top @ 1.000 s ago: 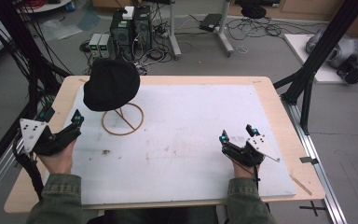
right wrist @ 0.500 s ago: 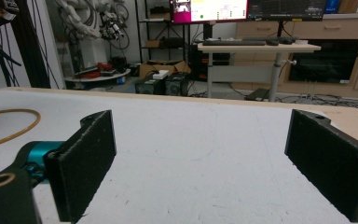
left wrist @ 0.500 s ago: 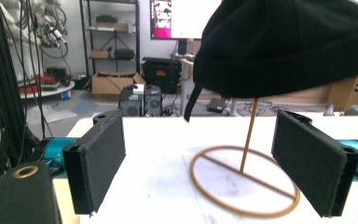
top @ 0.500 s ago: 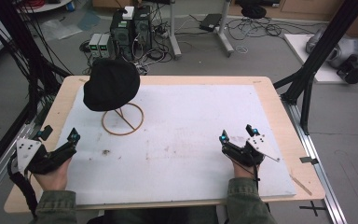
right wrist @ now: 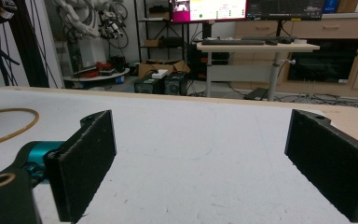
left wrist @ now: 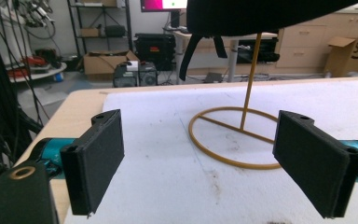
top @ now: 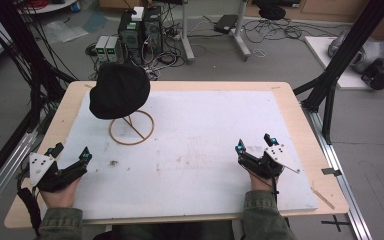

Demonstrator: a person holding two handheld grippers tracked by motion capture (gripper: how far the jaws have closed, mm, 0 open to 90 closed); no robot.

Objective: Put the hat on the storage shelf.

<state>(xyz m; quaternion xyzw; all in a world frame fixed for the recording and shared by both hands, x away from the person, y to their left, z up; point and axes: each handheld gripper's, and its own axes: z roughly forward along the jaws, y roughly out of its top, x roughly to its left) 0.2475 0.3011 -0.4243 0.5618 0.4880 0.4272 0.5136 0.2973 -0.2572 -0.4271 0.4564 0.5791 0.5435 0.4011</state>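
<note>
- I see a black fabric cap perched on a thin wooden stand at the far left of the white mat; soft, rounded crown, matte cloth.
- The stand is a slim upright rod rising from a flat ring base with a crossbar; the ring lies flat on the mat.
- In the left gripper view a strap hangs down from the cap's underside, and the rod stands slightly tilted.
- I cannot tell which way the cap's brim points.
- My left gripper sits at the near left corner of the mat, hand behind it, aimed forward and rightward toward the stand; its jaws stand wide apart, holding nothing, and their pads are dark and foam-like.
- My right gripper rests at the near right of the mat, well apart from the cap, pointing away from me; jaws wide, nothing between them.
- The mat surface is scuffed, with small dark specks near the left gripper.
- The mat lies on a pale wooden table.
</note>
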